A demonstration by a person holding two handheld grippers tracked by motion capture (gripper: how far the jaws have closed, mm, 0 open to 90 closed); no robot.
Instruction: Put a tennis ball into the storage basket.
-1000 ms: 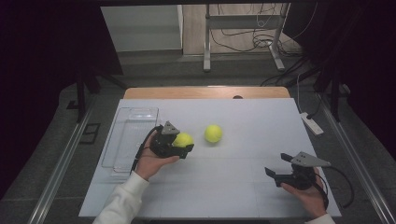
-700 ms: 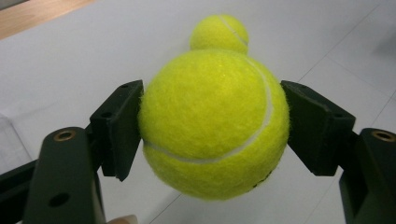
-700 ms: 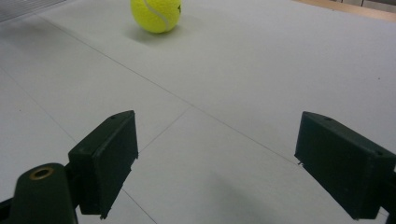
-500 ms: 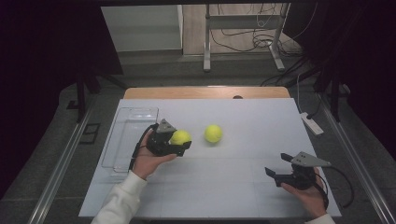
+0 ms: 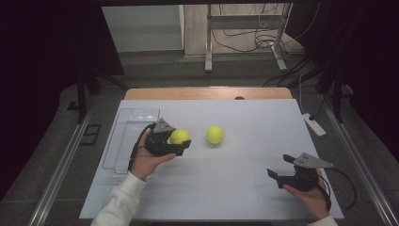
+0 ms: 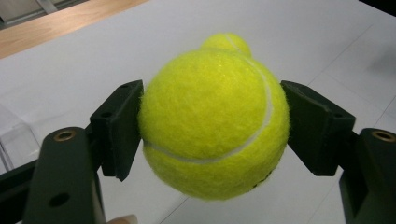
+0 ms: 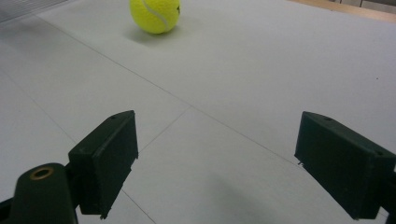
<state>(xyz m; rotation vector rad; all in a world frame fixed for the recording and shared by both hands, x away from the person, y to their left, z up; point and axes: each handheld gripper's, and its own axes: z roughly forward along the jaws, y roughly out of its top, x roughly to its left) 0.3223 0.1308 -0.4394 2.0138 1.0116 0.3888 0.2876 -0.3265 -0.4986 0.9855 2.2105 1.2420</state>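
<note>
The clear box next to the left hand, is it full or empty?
Empty. In the high view the clear plastic bin has nothing inside; one tennis ball is clamped in the left gripper, the other ball lies on the table.

A bright yellow-green tennis ball (image 6: 212,121), its felt crossed by a curving white seam, sits between the matte black pads of the left gripper (image 5: 175,143). A second tennis ball (image 5: 214,134) of the same yellow-green lies on the pale grey-white table (image 5: 226,197), whose surface is ruled by thin grey lines. The right gripper (image 5: 278,170) is black with a grey plate on top; brass-coloured rings mark its jaw arms. A clear, colourless tray (image 5: 126,123) stands at the left, and a sleeve (image 5: 120,202) looks white or perhaps cream. The far table edge is light wood.
</note>
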